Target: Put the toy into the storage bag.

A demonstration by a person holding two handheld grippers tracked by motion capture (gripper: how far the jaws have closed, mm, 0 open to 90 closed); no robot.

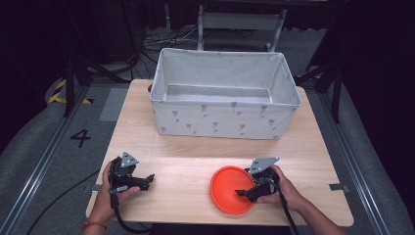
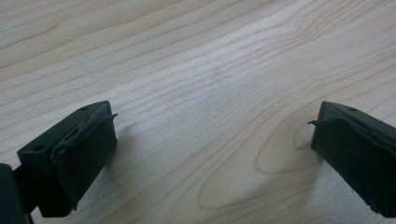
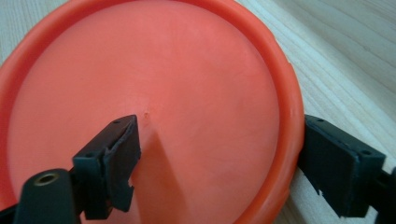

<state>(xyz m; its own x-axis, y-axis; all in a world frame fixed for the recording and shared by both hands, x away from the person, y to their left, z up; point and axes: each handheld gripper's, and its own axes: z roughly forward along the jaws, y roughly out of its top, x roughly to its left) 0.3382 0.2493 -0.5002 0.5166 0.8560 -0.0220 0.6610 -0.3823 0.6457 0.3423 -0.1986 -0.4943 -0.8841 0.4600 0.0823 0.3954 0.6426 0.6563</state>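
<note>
One wooden tabletop carries one grey fabric bin at its far side and one orange disc near the front edge, right of centre, well apart from the bin. Two hand-held grippers work at the near edge. The right gripper straddles the disc's right rim: in the right gripper view one jaw hangs over the disc's inner face, the other sits outside the rim, jaws wide with the rim between them and the pads not pressing it. The left gripper rests at the front left, well apart from the disc, its jaws wide over bare wood.
</note>
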